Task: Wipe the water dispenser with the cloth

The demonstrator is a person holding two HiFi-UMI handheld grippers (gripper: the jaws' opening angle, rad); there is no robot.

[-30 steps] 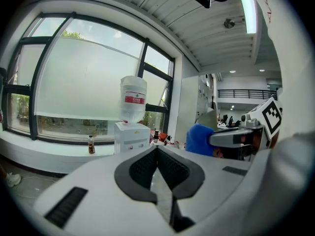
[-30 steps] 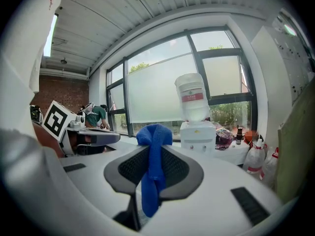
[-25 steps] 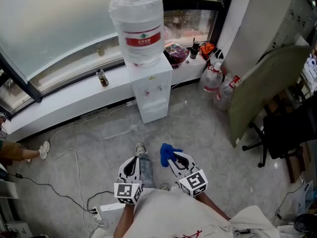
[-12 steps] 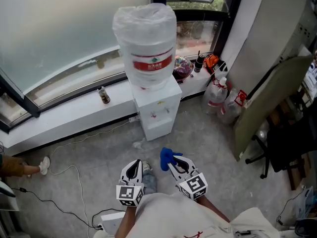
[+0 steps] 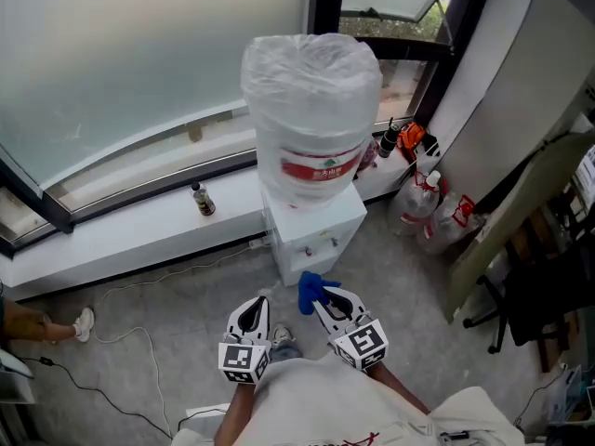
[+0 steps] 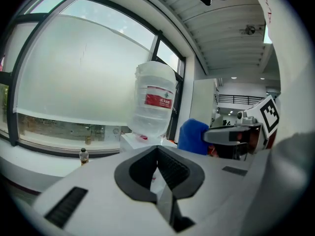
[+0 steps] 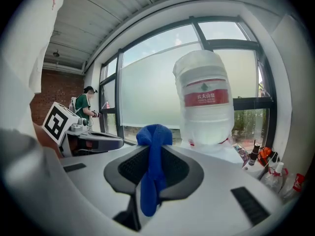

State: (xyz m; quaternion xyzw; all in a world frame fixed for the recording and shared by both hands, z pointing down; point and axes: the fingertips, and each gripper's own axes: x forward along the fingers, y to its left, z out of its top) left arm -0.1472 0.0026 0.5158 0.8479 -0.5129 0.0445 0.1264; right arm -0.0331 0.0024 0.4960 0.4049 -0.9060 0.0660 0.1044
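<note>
Approach step, I judge: cloth (image 5: 308, 288) gripped, water dispenser (image 5: 314, 232) untouched.
It stands at frame centre, just above my grippers; my right gripper (image 5: 323, 297) has its jaws clamped on the blue cloth, my left gripper (image 5: 252, 310) has them closed on nothing. Next: reach forward, press cloth to its front.

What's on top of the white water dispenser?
A large clear water jug with red label, wrapped in plastic film. The white dispenser top directly under it is covered.
</note>
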